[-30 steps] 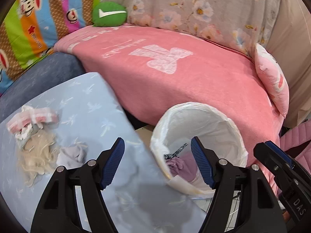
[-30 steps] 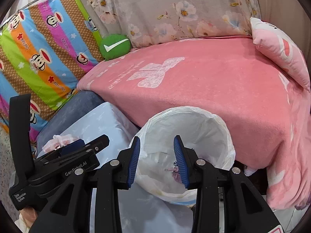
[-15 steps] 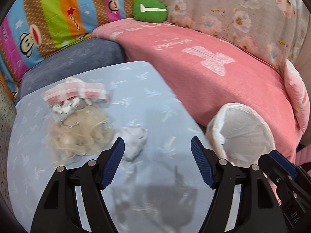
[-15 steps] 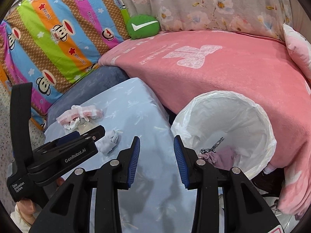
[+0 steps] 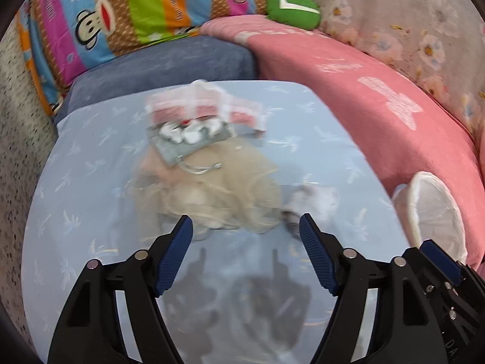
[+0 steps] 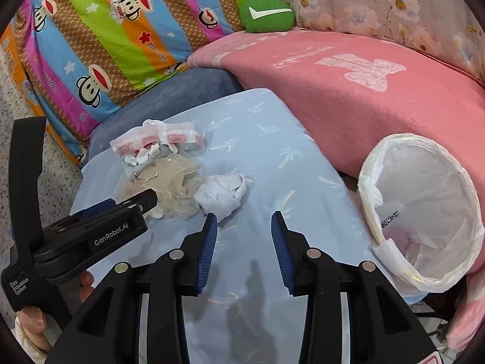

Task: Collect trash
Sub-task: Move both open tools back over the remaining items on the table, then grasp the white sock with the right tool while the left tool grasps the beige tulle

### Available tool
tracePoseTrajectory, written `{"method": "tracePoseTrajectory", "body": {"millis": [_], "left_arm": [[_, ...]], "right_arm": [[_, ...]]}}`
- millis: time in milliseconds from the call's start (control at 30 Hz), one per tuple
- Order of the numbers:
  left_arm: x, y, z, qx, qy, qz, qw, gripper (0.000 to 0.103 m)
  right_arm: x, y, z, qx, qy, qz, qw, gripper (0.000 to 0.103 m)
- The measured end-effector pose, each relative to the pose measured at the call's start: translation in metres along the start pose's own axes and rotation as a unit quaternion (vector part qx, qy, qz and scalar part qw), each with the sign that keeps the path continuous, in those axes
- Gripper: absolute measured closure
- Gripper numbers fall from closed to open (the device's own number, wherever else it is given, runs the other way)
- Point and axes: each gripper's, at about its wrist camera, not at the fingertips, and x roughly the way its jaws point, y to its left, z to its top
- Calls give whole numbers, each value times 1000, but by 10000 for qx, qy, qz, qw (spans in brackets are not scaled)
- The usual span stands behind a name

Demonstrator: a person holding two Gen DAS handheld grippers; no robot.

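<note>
A trash pile lies on the light blue table (image 5: 91,212): a pink-and-white plastic wrapper (image 5: 206,103), beige netting (image 5: 218,194) and a crumpled white tissue (image 5: 315,200). My left gripper (image 5: 245,221) hovers just short of the netting. Its jaws are opening, with nothing between them. In the right wrist view the tissue (image 6: 222,192) sits just beyond my right gripper (image 6: 244,217). Those jaws are opening too and hold nothing. The white-lined bin (image 6: 368,182) stands to the right, with some trash at its bottom.
A sofa with a pink blanket (image 6: 348,91) runs behind the table and bin. A striped monkey-print cushion (image 6: 106,36) and a green cushion (image 6: 266,13) lie at the back. Speckled floor (image 5: 18,121) shows at the left.
Both grippers have swung left from over the bin to the table. The trash pile now lies ahead of them and the bin is off to the right. The left jaws stand slightly wider.
</note>
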Motion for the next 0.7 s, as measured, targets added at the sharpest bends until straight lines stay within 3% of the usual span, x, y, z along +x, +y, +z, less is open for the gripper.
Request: {"method": "tracePoseTrajectory", "body": {"millis": [300,533,633,700], "left_arm": [[33,62,6,-490,250,403,9977,28],[54,82,9,-716,374,298,9963,29],[60,83,8,-746,432,153,9962,41],[62,83,8,-743,466,38,9961,64]], "right_arm": [[51,23,11,-39,168,87,9998,49],[86,29,16,7,356,18,9994,49],[98,28,16,41,431,-29,9991,49],[104,27,15,92,511,-14,9986,52]]}}
